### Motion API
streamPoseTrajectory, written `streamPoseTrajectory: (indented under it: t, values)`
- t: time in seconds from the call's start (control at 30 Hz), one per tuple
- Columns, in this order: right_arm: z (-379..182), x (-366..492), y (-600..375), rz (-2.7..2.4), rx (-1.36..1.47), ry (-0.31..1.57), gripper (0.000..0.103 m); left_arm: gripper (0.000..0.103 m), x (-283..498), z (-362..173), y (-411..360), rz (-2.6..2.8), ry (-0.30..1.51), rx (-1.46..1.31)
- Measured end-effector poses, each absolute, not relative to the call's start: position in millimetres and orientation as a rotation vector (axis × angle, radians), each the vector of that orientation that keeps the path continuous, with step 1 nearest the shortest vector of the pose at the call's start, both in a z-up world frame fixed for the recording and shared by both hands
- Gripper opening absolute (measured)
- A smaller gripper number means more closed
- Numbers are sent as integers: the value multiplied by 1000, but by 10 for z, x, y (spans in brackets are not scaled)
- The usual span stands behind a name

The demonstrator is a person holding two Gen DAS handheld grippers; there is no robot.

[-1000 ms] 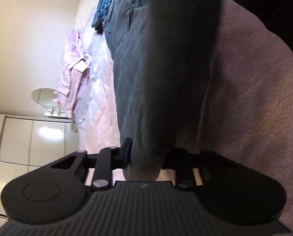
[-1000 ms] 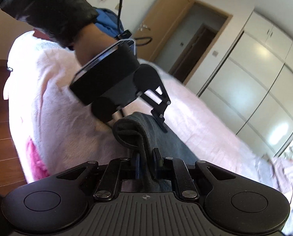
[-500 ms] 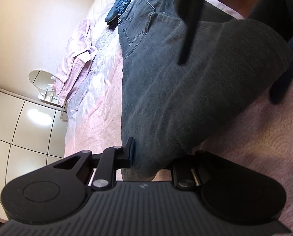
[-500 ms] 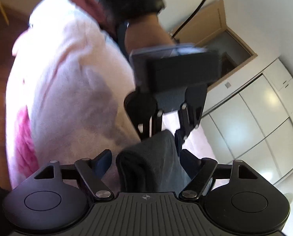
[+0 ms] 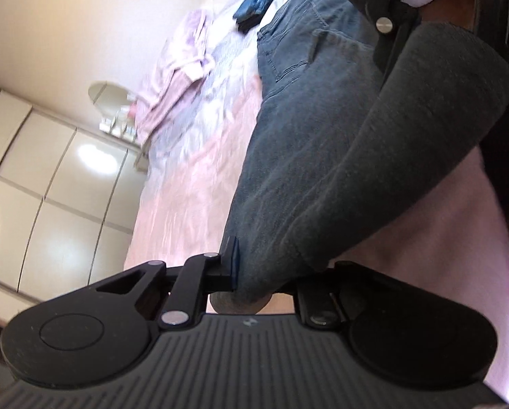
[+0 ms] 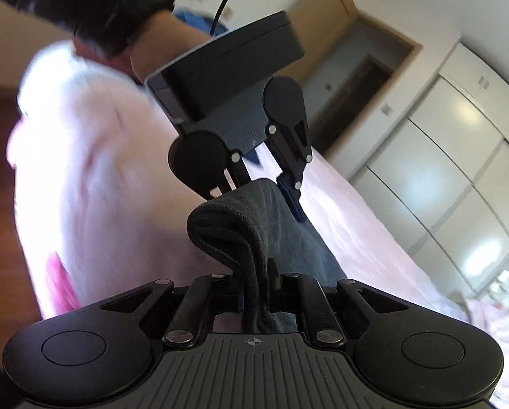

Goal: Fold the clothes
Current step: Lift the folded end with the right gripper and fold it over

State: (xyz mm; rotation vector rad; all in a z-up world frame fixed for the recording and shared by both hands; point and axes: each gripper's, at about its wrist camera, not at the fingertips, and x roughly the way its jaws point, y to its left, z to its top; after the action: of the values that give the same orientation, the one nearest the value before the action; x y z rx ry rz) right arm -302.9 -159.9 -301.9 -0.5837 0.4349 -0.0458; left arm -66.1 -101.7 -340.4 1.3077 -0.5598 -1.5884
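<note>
Gripping dark grey jeans (image 5: 322, 156) with both tools: left gripper (image 5: 254, 272) clamped on one hem, right gripper (image 6: 259, 293) clamped on a bunched fold (blurry), legs lifted over the pink bed (image 5: 193, 184).

My right tool (image 6: 258, 301) opened half a second back and has now clamped again on the dark grey jeans (image 5: 322, 156). The folded leg end has come further over the waist part, and my left tool (image 6: 268, 187) has swung nearer.
</note>
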Motion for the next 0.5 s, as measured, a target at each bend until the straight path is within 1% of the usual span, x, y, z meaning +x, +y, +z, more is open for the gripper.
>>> streamPoseTrajectory:
  t: [0.07,0.13,0.17,0.2,0.23,0.27,0.3,0.4,0.5]
  values:
    - [-2903,-3014,-1604,-2,-501,404,9,14,-610,-3326,-909,-1562,-531,1334]
    - [-2776,-3023,-1686,31,-403,369,9,18,-656,-3227,-953,-1530,-531,1317]
    - [-2679,-3076,-1820,21,-350,348,9,24,-691,-3172,-994,-1514,-535,1297]
    - [-2583,-3129,-1954,11,-297,326,9,34,-734,-3107,-1036,-1497,-543,1272]
    - [-2486,-3182,-2088,1,-244,305,9,39,-800,-3008,-1092,-1478,-566,1223]
    - [-2390,-3235,-2222,-8,-192,283,9,47,-848,-2894,-1169,-1462,-585,1154]
    - [-2293,-3288,-2356,-18,-139,261,9,52,-894,-2781,-1239,-1446,-600,1085]
    - [-1966,-3599,-2916,-99,-1,158,9,56,-998,-2490,-1384,-1412,-602,922]
    - [-1813,-4082,-3613,-223,153,43,9,56,-1111,-2368,-1478,-1438,-574,888]
